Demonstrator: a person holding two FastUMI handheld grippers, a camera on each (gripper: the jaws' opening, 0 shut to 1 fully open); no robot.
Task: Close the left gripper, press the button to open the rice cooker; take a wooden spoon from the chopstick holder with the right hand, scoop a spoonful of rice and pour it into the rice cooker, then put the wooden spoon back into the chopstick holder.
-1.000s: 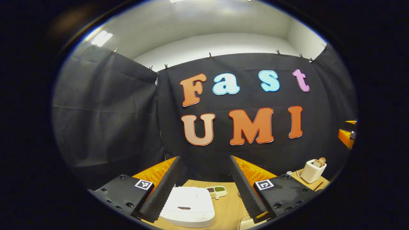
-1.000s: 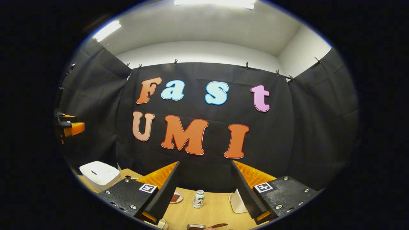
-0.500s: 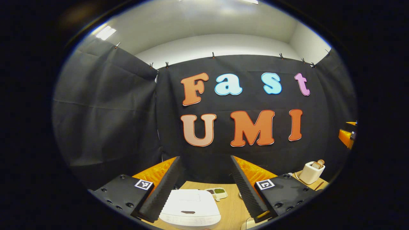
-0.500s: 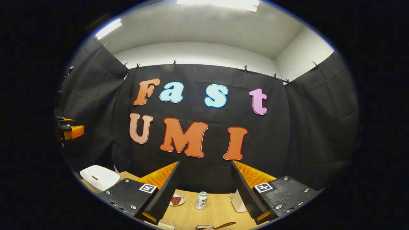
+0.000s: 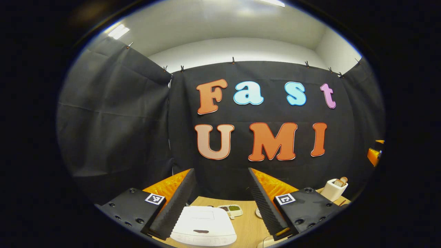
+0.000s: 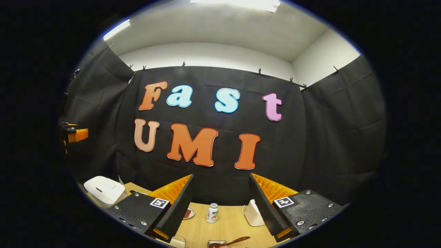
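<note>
My left gripper (image 5: 220,193) is up off the table (image 5: 246,224), fingers spread wide, nothing between them. The cooker (image 5: 203,225) sits low between those fingers, nearer the left one, lid down, dark slot on its front face. Just behind the cooker: a small tray (image 5: 231,208) with brown and green fills. Well right of the cooker, near the table's far right edge, a white holder (image 5: 333,189) with brown bits sticking out of the top; too small to say whether they're spoon heads. Something pale at the bottom edge, right of the cooker, cut off, can't ID it.

My right gripper (image 6: 220,193) is also wide open and empty, raised, looking at the black wall (image 6: 327,137). In the right gripper view the cooker (image 6: 104,188) is far left on the table (image 6: 227,227), lid shut. Right of the cooker, going across: a small dish (image 6: 187,213) with something reddish, partly hidden by my left finger, then a small white bottle (image 6: 212,213) standing upright between the fingers, then a white object (image 6: 252,213) touching the line of my right finger, shape unclear. At the bottom edge a wooden spoon (image 6: 237,240) lies flat, next to a small tin (image 6: 214,243), both cut off by the edge

The other gripper shows far off at the edge of each view, jaw state unreadable
</note>
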